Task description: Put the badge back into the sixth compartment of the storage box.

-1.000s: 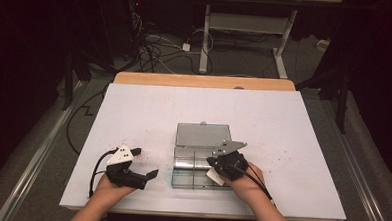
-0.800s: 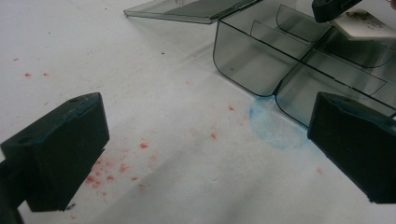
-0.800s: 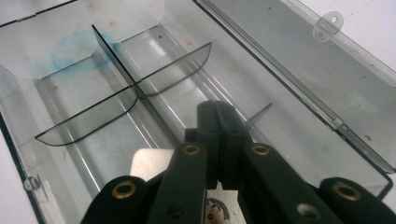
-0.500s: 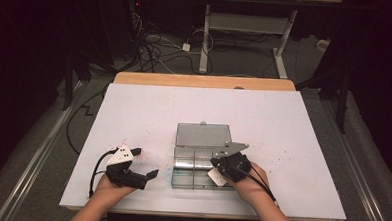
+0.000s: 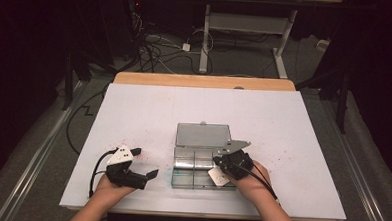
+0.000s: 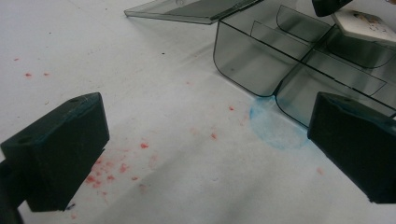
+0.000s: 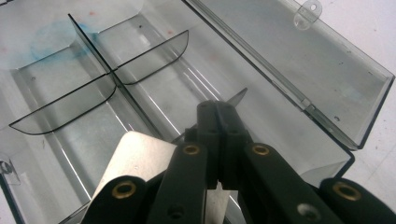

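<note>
High view: card [image 5: 217, 176] tilts into box [image 5: 203, 136].

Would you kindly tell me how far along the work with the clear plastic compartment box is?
Done: the clear plastic compartment box lies with its lid open. In hand: the right gripper, shut on a thin white card, holds it over a compartment. Left: release it. The left gripper waits open.

One clear compartment box [image 5: 202, 161], one white card [image 5: 217, 176], two hand-held grippers, left [image 5: 146, 163], right [image 5: 216, 162]
</note>
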Demonstrator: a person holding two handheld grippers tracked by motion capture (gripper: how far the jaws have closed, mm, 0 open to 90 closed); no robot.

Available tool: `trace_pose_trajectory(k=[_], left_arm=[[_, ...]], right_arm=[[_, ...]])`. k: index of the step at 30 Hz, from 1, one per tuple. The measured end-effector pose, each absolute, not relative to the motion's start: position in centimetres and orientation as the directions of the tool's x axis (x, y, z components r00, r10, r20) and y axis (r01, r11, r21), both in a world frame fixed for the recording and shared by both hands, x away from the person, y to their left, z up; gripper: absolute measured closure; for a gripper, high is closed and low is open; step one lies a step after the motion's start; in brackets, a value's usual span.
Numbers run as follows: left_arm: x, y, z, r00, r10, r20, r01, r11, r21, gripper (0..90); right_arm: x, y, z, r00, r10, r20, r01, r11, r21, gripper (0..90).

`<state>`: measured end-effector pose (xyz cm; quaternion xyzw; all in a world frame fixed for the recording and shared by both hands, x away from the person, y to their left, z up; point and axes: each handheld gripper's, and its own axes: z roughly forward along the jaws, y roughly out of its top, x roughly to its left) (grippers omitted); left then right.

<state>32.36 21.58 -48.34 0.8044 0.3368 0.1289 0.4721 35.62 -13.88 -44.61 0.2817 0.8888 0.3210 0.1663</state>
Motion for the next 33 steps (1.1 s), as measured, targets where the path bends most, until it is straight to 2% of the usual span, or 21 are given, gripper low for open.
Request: trace_pose_trajectory(k=[22, 33], left_arm=[[32.4, 21.6, -48.3, 0.740, 0.664, -0.111, 0.422, -0.329, 0.845, 0.0], [32.4, 21.6, -48.3, 0.740, 0.663, -0.110, 0.420, -0.329, 0.846, 0.0]], right_arm=[[34.5, -15.3, -44.4, -0.777, 0.620, -0.111, 0.397, 0.619, 0.678, 90.0], [33.1, -14.2, -43.9, -0.795, 0.599, -0.094, 0.360, 0.592, 0.721, 90.0]])
